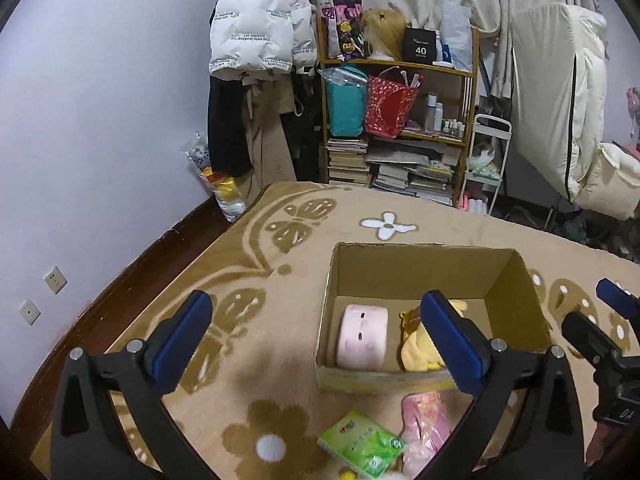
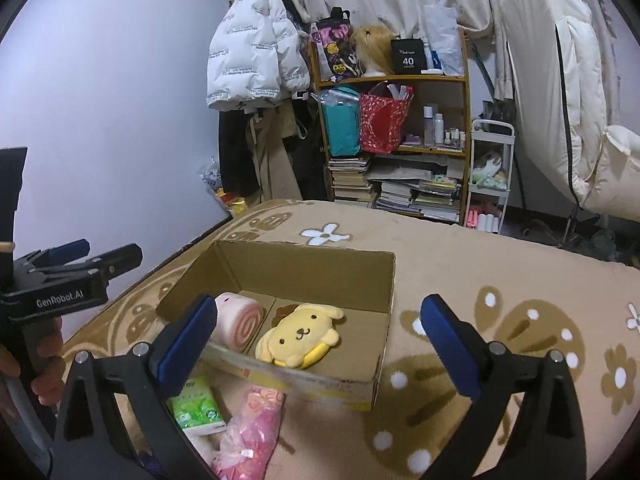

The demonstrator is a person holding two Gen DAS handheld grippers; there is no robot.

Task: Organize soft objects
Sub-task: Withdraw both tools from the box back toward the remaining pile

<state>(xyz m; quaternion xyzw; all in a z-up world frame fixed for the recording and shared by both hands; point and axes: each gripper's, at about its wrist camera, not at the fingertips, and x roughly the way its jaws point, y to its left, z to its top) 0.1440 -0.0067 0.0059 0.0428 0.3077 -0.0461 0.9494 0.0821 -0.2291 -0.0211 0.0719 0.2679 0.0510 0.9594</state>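
Note:
An open cardboard box (image 1: 408,264) (image 2: 384,292) sits on the patterned carpet. Inside lie a pink roll-shaped plush (image 1: 362,336) (image 2: 240,322) and a yellow dog plush (image 1: 418,350) (image 2: 300,334). In front of the box lie a green tissue pack (image 1: 362,448) (image 2: 196,406) and a pink wrapped soft item (image 1: 426,428) (image 2: 252,432). My left gripper (image 1: 316,340) is open and empty, above the carpet near the box's front left; it also shows in the right wrist view (image 2: 86,256). My right gripper (image 2: 316,340) is open and empty over the box's front; it also shows in the left wrist view (image 1: 592,312).
The beige and brown carpet (image 2: 500,280) spreads right of the box. A wooden shelf (image 1: 400,120) with bags, bottles and stacked books stands behind. Coats hang at its left, a white cart (image 1: 486,168) and folded bedding at its right. The wall and dark skirting run along the left.

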